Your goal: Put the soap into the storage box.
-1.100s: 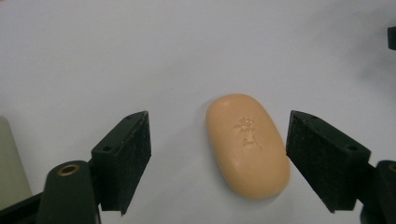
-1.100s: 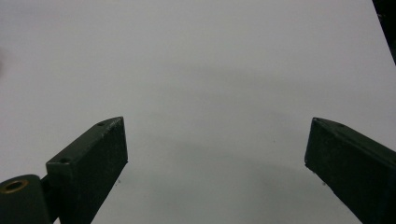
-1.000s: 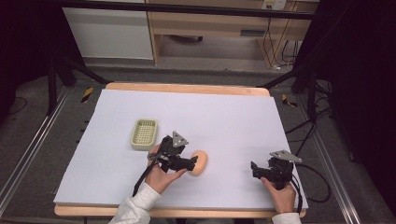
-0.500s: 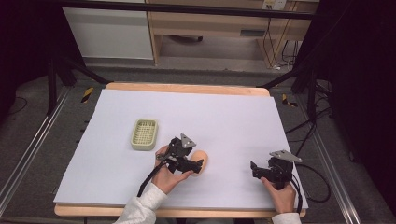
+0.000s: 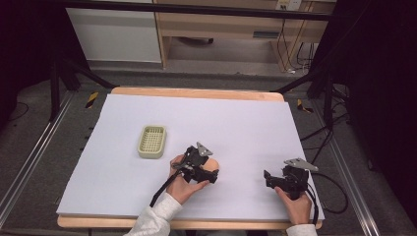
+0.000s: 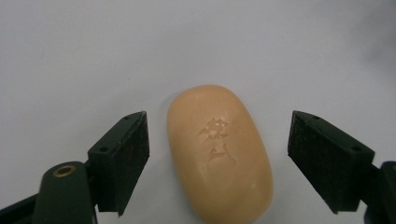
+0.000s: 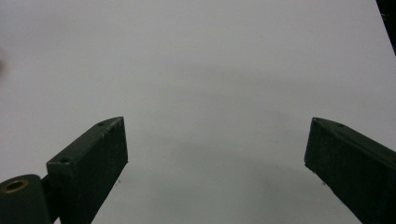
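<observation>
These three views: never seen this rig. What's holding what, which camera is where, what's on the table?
No robot here: a person holds a hand-held gripper in each hand. The high view looks down on the table from above. The other two cameras ride on the grippers and look along their black jaws.

On the white table top lie a small pale basket and a peach-coloured bar of soap.

The left hand-held gripper straddles the soap; its jaws have just been closing, but the pads are not touching it. The right hand-held gripper is open over bare table. Nothing is held.
</observation>
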Tool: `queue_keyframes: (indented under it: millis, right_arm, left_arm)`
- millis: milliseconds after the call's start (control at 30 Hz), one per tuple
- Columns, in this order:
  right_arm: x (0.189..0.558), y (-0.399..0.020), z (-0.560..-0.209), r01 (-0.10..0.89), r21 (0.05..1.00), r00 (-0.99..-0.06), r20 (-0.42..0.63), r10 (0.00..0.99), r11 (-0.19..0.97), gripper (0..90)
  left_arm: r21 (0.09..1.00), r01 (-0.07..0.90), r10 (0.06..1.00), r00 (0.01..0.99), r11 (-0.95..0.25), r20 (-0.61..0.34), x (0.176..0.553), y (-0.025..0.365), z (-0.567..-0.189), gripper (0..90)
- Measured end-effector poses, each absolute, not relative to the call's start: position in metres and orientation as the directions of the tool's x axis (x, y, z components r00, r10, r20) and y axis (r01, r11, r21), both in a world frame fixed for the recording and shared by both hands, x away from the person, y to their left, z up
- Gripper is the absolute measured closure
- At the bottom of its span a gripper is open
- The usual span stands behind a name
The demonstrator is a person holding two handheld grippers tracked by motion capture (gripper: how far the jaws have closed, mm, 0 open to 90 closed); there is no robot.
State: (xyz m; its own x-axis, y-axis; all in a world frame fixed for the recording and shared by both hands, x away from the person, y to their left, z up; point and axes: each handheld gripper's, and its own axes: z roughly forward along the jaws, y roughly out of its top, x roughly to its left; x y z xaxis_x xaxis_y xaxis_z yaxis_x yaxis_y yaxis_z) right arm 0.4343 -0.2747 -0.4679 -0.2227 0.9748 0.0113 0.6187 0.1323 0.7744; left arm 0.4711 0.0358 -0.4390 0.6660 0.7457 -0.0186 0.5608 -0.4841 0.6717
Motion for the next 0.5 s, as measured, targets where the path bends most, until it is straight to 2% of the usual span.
queue_keyframes:
  millis: [500]
  right_arm:
    - [0.434, -0.274, -0.468, 0.623, 0.771, -0.224, 0.016, 0.974, 0.131, 6.3]
  left_arm:
    - [0.631, 0.597, 0.755, 0.655, -0.495, -0.028, 0.478, 0.028, -0.453, 20.7]
